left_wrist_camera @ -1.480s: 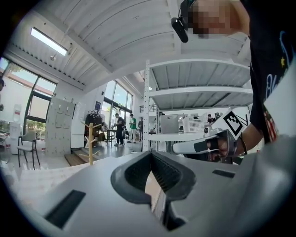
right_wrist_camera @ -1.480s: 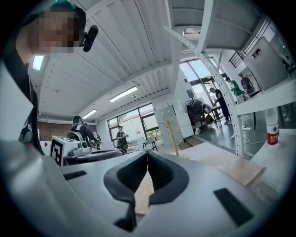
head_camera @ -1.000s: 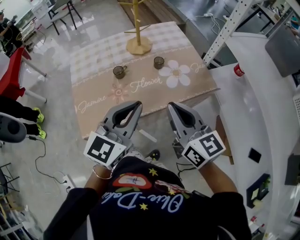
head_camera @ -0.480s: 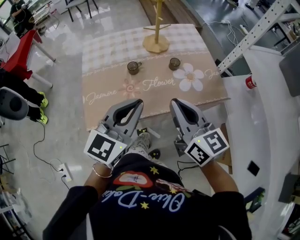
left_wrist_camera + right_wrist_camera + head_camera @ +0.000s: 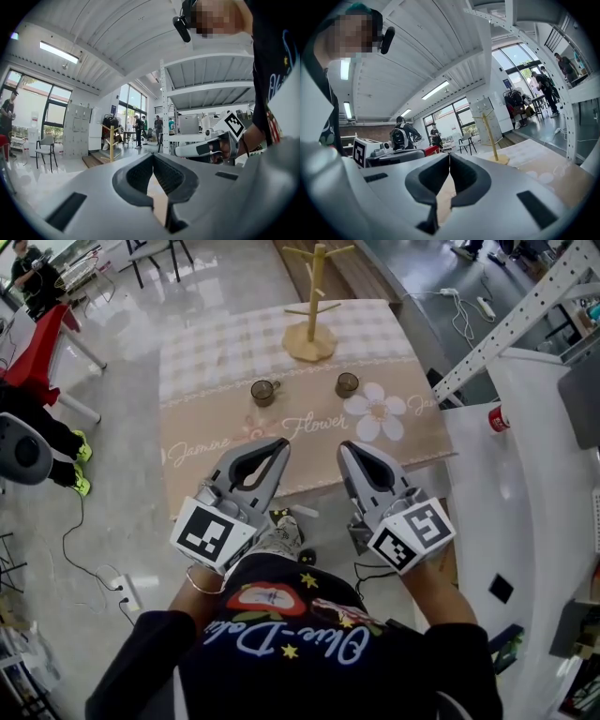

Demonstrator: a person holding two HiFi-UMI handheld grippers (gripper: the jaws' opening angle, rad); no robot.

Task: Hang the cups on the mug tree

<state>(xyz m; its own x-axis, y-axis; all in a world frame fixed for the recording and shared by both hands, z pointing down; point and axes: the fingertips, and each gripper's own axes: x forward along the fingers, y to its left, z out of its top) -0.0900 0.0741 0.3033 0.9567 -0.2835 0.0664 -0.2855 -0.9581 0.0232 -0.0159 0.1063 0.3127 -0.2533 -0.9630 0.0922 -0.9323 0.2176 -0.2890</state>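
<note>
- We hold the left tongs (image 5: 277, 446) level in front of our chest, tips pointing away from us, jaws pressed together with nothing between them.
- We carry the right tongs (image 5: 345, 448) alongside, near the left pair but not touching, also level, jaws closed tip to tip and empty.
- Our left wrist (image 5: 201, 579) and right forearm (image 5: 434, 594) reach forward, bare past dark sleeves.
</note>
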